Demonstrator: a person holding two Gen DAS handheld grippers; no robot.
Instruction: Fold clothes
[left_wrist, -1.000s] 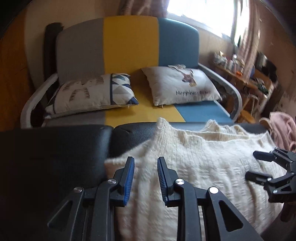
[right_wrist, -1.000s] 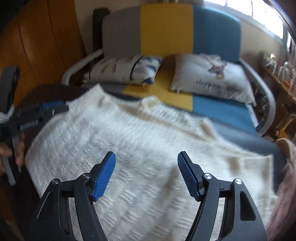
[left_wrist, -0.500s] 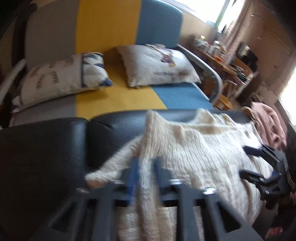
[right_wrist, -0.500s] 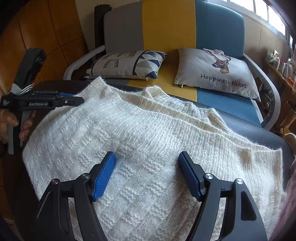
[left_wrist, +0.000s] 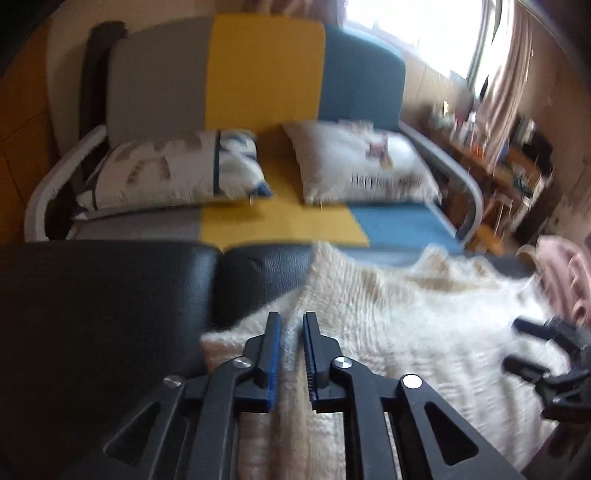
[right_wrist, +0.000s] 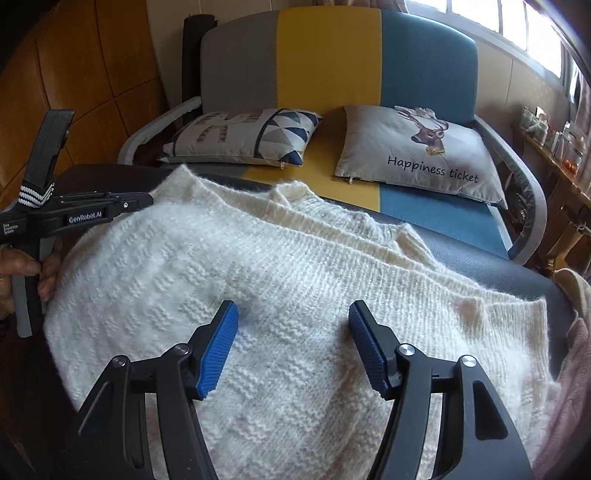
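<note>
Pillow (right_wrist: 417, 147) reads "Happiness ticket"; left gripper (right_wrist: 147, 201) "GenRobot.AI"

Your left view is smeared: the second cushion's (left_wrist: 362, 166) lettering can't be read there. The sweater's (right_wrist: 295, 280) near hem runs off the bottom edge, and shelf clutter (right_wrist: 554, 136) stays too small.
</note>
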